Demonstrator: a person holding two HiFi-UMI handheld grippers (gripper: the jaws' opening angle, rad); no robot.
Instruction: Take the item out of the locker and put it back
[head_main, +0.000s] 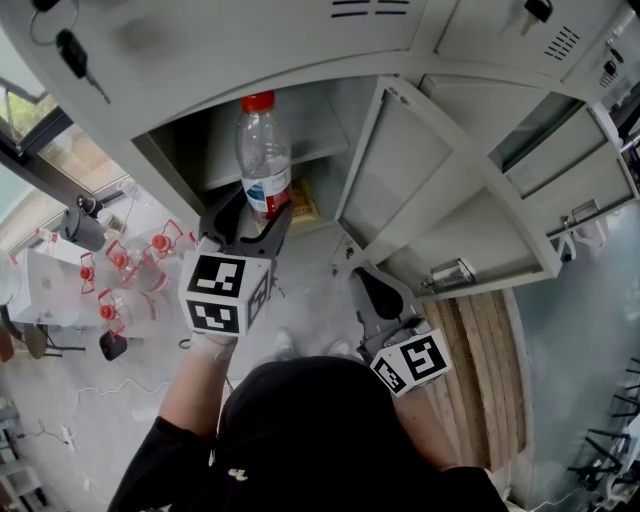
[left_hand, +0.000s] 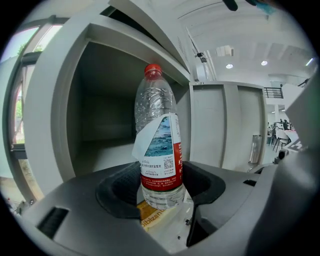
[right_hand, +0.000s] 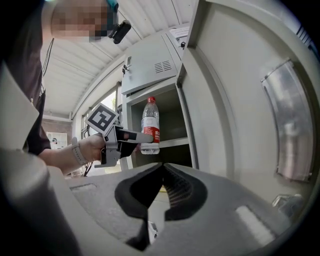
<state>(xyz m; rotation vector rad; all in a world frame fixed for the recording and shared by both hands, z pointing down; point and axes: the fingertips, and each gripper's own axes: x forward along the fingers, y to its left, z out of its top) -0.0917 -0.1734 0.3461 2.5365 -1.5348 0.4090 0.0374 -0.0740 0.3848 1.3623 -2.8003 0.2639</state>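
Item: clear water bottle (head_main: 263, 150) with a red cap and a red-and-blue label. It stands upright, clamped low on its body between the jaws of the left gripper (head_main: 258, 218). It is at the mouth of the open locker (head_main: 300, 60) compartment, 12 o'clock from that gripper's marker cube (head_main: 225, 292).

Yellow packet (head_main: 303, 207): on the compartment floor, 3 o'clock of the bottle's base.

Locker door (head_main: 450, 200): swung open, further out at 3 o'clock.

Right gripper (head_main: 372, 290) — jaws together, nothing between them — sits at 4 o'clock of the left gripper, near the door's lower edge.
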